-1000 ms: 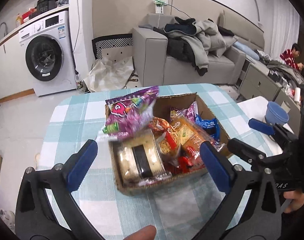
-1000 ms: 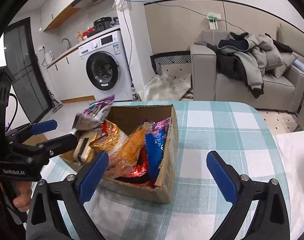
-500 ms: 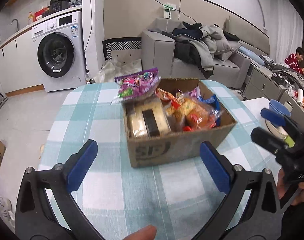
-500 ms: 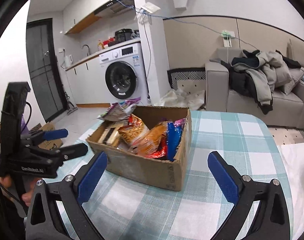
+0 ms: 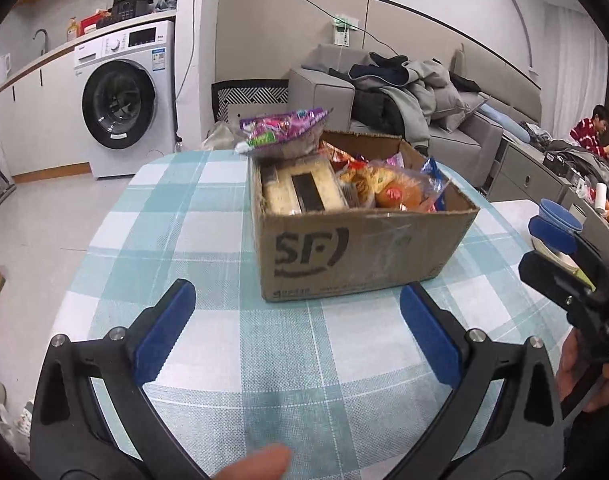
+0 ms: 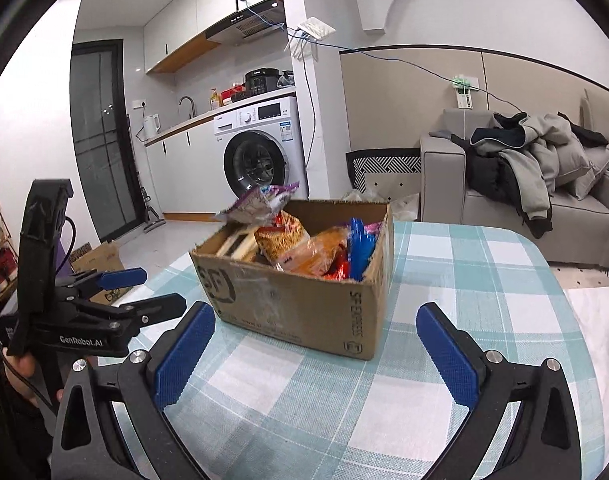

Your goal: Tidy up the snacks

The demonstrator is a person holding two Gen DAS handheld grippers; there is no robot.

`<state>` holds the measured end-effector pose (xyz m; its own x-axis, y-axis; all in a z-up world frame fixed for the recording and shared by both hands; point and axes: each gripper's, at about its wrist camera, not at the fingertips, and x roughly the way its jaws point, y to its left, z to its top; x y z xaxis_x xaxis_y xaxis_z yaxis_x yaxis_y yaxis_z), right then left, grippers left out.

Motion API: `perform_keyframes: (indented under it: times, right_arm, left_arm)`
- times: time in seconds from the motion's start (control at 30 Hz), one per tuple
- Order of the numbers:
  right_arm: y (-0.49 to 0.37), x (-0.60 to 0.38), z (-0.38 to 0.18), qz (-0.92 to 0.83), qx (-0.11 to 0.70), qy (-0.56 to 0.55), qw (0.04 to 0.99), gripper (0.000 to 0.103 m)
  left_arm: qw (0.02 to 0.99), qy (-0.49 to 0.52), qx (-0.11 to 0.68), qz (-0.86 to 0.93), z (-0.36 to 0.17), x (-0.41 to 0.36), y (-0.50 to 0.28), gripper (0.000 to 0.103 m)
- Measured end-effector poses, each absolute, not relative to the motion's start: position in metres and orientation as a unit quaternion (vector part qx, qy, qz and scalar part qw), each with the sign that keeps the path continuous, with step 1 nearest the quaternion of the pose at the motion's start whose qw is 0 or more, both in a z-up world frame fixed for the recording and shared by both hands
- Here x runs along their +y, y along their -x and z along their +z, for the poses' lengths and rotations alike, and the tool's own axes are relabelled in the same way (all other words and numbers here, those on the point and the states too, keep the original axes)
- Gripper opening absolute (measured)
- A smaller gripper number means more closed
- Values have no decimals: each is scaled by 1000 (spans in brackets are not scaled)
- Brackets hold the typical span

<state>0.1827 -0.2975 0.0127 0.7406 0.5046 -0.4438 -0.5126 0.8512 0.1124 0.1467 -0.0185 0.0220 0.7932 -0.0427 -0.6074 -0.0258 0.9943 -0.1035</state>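
A cardboard box full of snack packets stands on the checked tablecloth. A purple bag lies across its far left corner, above a clear pack of layered cake. Orange and red packets fill the rest, with a blue one beside them. My left gripper hangs open in front of the box, nothing in it. My right gripper is open and empty too, near the box's front right corner. The left gripper shows in the right wrist view.
A washing machine stands behind the table on the left. A grey sofa piled with coats is at the back. A white side surface with a blue bowl lies to the right, where a person sits far off.
Both grippers have drawn back and dropped lower, from above the box to in front of it. The box now shows its printed side. Both stay open and empty.
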Motion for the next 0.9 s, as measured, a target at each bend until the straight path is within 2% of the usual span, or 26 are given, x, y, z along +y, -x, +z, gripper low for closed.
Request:
perform_keyframes:
  times: [0.37,0.9]
  right_arm:
    - [-176,-296,0,274,191,8,942,103]
    - [-172,-298,-3,270,180,12,946,103]
  left_arm:
    - [959,53,278,12,2,-9,-144,102]
    - [968,20,248,26,-1,-21,-134,102]
